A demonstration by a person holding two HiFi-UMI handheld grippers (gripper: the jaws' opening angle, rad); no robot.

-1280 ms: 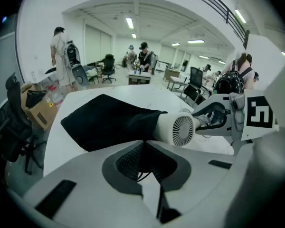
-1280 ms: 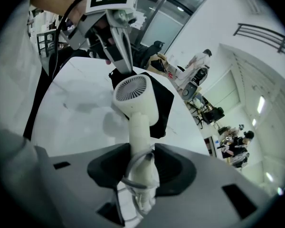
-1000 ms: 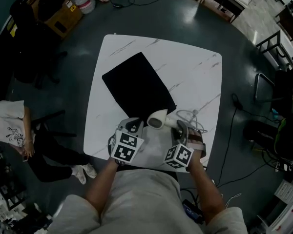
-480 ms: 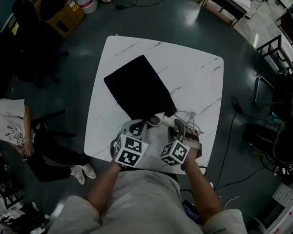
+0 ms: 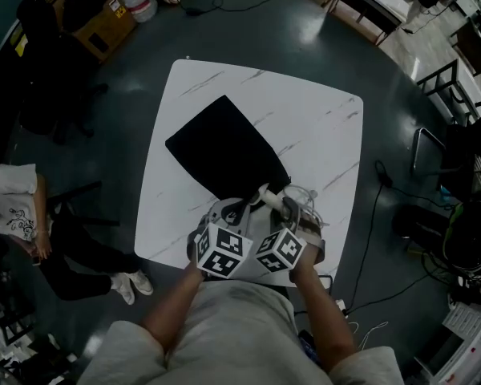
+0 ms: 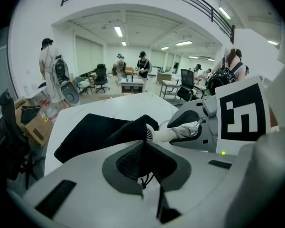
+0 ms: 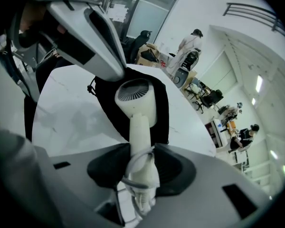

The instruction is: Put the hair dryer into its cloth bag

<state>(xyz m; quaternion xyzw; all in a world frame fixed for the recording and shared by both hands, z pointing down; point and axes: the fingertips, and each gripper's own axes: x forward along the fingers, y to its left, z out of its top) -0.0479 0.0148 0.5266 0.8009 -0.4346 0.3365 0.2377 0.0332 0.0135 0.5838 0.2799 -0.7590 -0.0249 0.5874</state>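
Black cloth fills the left claw (image 6: 143,148), clenched on the mouth edge of the cloth bag (image 6: 92,132), held raised. Opp. side, right claw (image 7: 141,163) grasps the white hair dryer (image 7: 137,99) by handle w/ cord, head at the bag mouth above the counter (image 5: 321,135). Insertion step, prob. just begun. Next needs the mouth kept open & dryer pushed in head-first.

1. One hair dryer (image 7: 135,101), white.
2. One cloth bag (image 5: 224,147), black.
3. Two grippers: left gripper (image 6: 143,151), right gripper (image 7: 141,163).
4. One table (image 5: 321,127), white.
5. One cardboard box (image 5: 104,26), on the floor.
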